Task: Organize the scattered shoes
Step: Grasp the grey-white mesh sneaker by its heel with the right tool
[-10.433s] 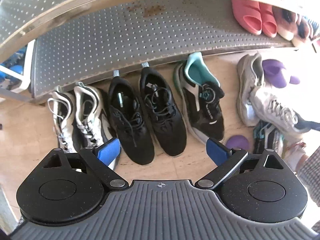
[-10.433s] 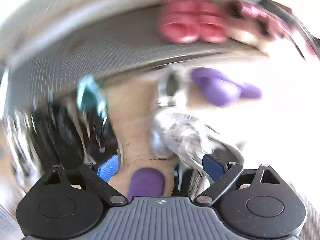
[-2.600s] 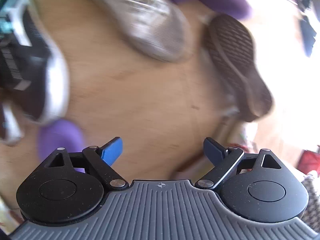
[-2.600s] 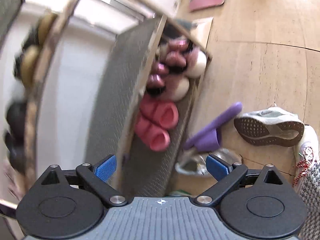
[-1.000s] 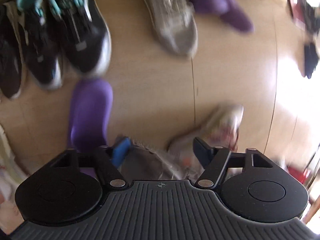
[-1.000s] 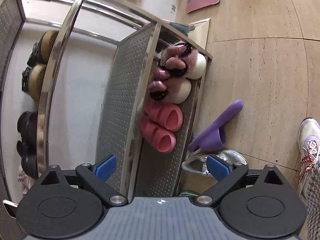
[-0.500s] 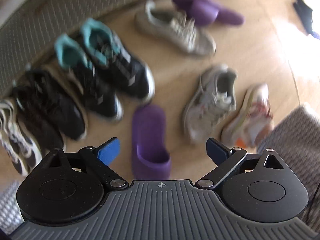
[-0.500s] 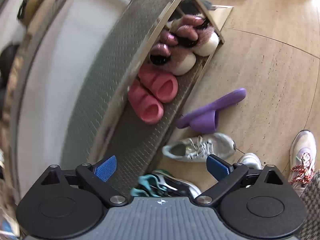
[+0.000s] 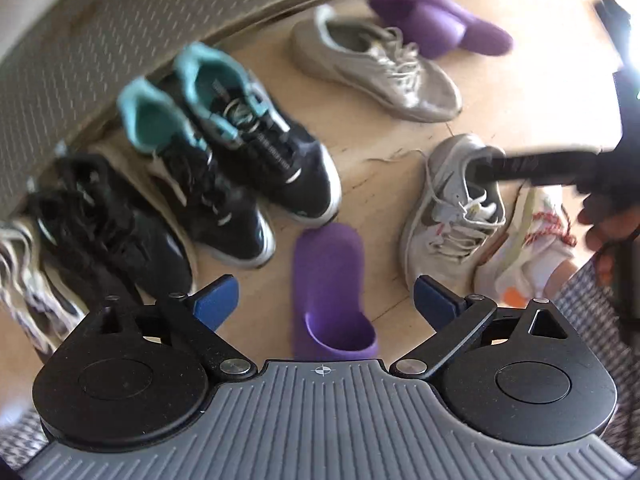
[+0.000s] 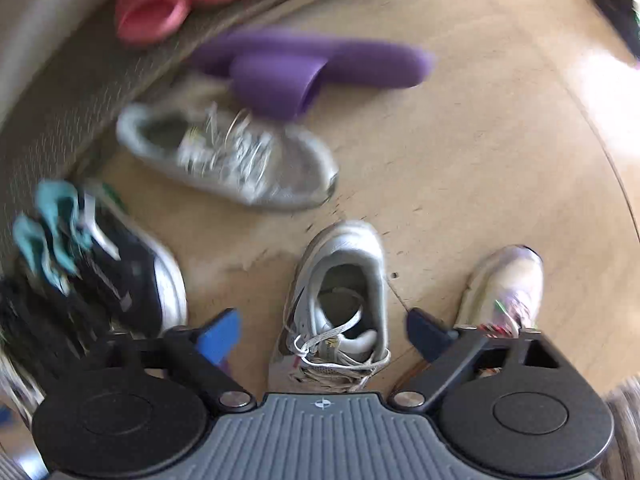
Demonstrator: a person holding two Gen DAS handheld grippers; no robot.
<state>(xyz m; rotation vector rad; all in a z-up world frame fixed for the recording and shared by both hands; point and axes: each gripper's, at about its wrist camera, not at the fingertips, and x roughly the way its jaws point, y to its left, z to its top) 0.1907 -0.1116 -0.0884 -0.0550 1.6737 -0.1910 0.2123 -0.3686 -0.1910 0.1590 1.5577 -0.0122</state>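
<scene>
Left wrist view: the left gripper [image 9: 326, 298] hangs wide open and empty above a purple slipper [image 9: 330, 276] — the grey sneaker [image 9: 456, 212] lies just right of it on the floor [image 9: 372, 148].

Right wrist view: the right gripper [image 10: 324, 330] is spread wide, gripping nothing, straddling that grey sneaker [image 10: 340, 300] — its heel points away.

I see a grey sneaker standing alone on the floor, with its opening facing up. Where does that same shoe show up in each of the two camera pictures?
Left wrist view: the grey sneaker is at right of centre, with the right gripper reaching into its opening.
Right wrist view: the grey sneaker is at bottom centre, between the open fingers.
Shared landmark: the silver sneaker lying beside the purple slide, further up in both views.
</scene>
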